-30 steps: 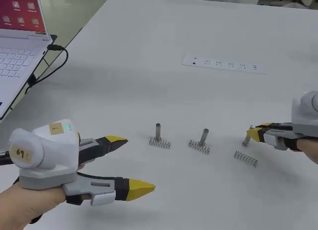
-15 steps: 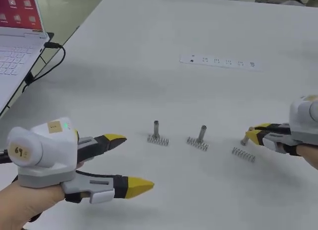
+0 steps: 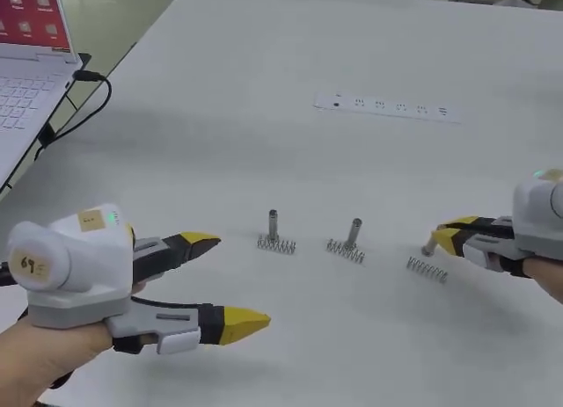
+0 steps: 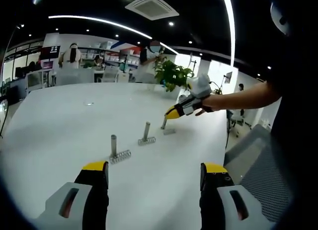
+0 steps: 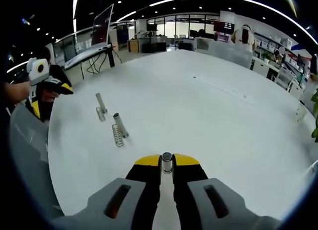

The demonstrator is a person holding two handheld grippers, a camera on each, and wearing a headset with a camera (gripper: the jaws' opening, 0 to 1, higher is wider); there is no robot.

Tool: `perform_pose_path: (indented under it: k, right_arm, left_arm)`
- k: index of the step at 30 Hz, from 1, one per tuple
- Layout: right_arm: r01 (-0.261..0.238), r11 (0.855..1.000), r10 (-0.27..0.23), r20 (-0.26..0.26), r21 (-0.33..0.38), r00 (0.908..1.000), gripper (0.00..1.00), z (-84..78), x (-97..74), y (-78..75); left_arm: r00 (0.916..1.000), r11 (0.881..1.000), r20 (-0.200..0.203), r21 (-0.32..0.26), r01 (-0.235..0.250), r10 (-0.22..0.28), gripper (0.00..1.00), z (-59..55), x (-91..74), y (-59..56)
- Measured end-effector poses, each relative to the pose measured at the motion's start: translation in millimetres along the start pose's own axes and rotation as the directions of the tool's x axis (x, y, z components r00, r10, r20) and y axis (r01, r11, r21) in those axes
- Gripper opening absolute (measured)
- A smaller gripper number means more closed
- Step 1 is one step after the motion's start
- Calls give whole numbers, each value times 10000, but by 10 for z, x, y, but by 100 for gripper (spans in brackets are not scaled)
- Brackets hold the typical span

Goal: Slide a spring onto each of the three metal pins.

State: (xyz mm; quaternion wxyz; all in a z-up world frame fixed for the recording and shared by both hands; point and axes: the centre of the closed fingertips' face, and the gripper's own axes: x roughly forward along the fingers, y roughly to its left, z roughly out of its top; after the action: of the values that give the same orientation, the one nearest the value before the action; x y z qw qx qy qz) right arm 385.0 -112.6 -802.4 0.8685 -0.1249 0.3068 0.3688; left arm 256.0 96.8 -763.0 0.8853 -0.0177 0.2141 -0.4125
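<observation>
The right tongs (image 3: 447, 235) are clamped narrow on the third pin (image 5: 167, 163), whose round end shows between the yellow tips. The pin is held tilted; whether its lower end touches the tabletop (image 3: 352, 170) cannot be told. Judgement: it is gripped so it can be steadied while a spring is fed on. The third spring (image 3: 427, 269) lies flat just beside those tips and is not yet threaded.

The left tongs (image 3: 239, 280) are held wide with nothing between them, low over the tabletop and well apart from the right tongs. Judgement: they are kept ready to fetch a spring.

Ahead of the left tongs two pins stand upright, the near pin (image 3: 273, 222) and the middle pin (image 3: 354, 232). At the foot of each a spring lies on its side, the near spring (image 3: 275, 244) and the middle spring (image 3: 345, 251). No spring is on a pin, so the task is judged barely begun.

A power strip (image 3: 387, 108) lies beyond the pins, far from both tongs. A laptop (image 3: 26, 64) and its cable (image 3: 84, 108) sit out past the left tongs. Nothing is noted between either tongs and the pins. The third spring could be nudged if the right tips are lowered.
</observation>
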Motion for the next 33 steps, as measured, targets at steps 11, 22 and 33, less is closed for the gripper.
perform_pose_path:
  k: [11, 22, 33]
  right_arm:
    - [-81, 9999, 80, 44, 71, 10000, 13, 13, -28, 12]
    - [0, 9994, -7, 185, 332, 9998, 21, 2, -87, -11]
    - [99, 9978, -131, 503, 649, 9986, 31, 34, -123, -22]
  left_arm:
    - [10000, 10000, 32, 21, 17, -17, 72, 33, 14, 5]
    - [10000, 10000, 46, 66, 25, -25, 72, 63, 21, 3]
    - [10000, 9999, -27, 172, -15, 16, 72, 91, 19, 43]
